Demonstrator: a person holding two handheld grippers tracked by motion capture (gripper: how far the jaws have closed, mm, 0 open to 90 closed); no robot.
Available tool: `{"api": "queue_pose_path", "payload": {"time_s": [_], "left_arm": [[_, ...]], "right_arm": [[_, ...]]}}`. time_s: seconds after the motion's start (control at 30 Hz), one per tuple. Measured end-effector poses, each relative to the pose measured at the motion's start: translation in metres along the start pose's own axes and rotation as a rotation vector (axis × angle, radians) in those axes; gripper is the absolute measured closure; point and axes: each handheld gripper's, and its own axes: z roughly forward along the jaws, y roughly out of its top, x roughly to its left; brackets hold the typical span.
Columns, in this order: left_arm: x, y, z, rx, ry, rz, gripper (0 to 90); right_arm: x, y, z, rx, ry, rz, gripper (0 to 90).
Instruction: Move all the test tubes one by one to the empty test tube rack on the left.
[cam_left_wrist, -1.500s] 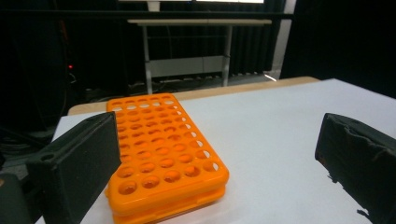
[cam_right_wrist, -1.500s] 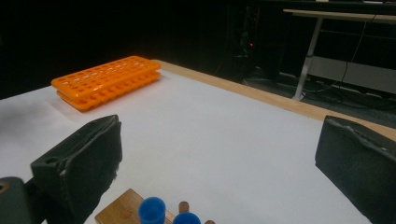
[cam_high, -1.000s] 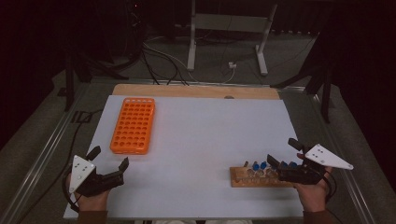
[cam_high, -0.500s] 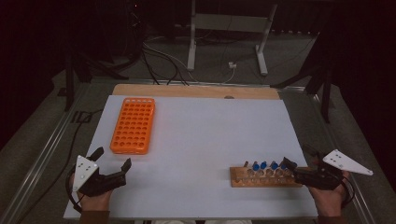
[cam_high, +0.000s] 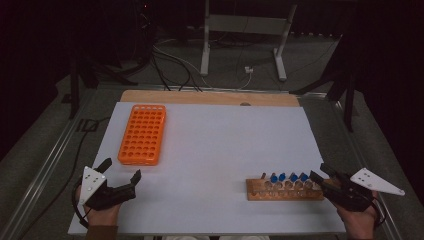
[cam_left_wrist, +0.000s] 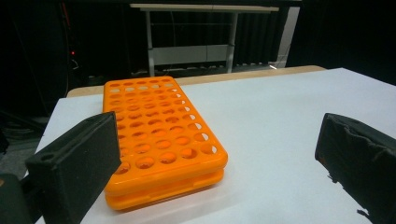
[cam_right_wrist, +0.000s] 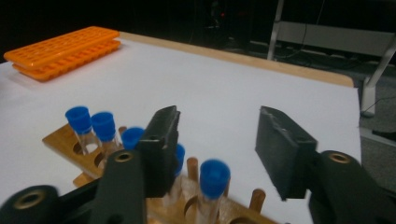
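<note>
An orange tube rack (cam_high: 142, 134) lies flat at the table's left; in the left gripper view the orange rack (cam_left_wrist: 159, 140) sits just ahead with empty holes. A wooden rack (cam_high: 285, 191) near the front right holds several blue-capped tubes (cam_high: 288, 177). My left gripper (cam_high: 122, 169) is open in front of the orange rack, and my left gripper (cam_left_wrist: 215, 140) has nothing between its jaws. My right gripper (cam_high: 320, 172) is open at the wooden rack's right end. In its own view my right gripper (cam_right_wrist: 219, 135) hovers just above a blue-capped tube (cam_right_wrist: 215, 173) in the wooden rack (cam_right_wrist: 65, 140).
A white sheet (cam_high: 225, 150) covers the table, with a bare wooden strip (cam_high: 210, 97) along the far edge. Beyond the table are a metal stand (cam_high: 242, 45) and cables (cam_high: 175, 65) on the floor. The orange rack (cam_right_wrist: 60, 46) shows far left in the right gripper view.
My right gripper has drawn back to the right and toward the near edge, off the wooden rack's right end. The left gripper has barely shifted.
</note>
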Motion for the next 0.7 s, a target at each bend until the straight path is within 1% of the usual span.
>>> {"api": "queue_pose_path", "payload": {"time_s": [0.03,0.13,0.3,0.43,0.57,0.7], "left_arm": [[0.0,0.0,0.0,0.0,0.0,0.0,1.1],[0.0,-0.001,0.001,0.005,-0.003,-0.002,1.2],[0.0,-0.001,0.001,0.008,-0.003,-0.001,1.2],[0.0,-0.002,0.001,0.007,-0.003,-0.003,1.1],[0.0,-0.002,0.001,0.007,-0.003,-0.001,1.1],[-0.001,-0.001,0.001,0.007,-0.001,0.004,1.2]], "right_arm": [[0.0,-0.001,0.0,0.01,-0.004,-0.004,55.4],[0.0,-0.006,0.001,0.027,-0.003,-0.001,59.3],[0.0,-0.014,0.003,0.056,0.021,0.002,66.7],[0.0,-0.02,0.005,0.077,0.027,0.007,70.1],[0.001,-0.023,0.007,0.101,0.028,-0.007,71.9],[0.003,-0.025,0.012,0.12,0.018,-0.02,70.4]]}}
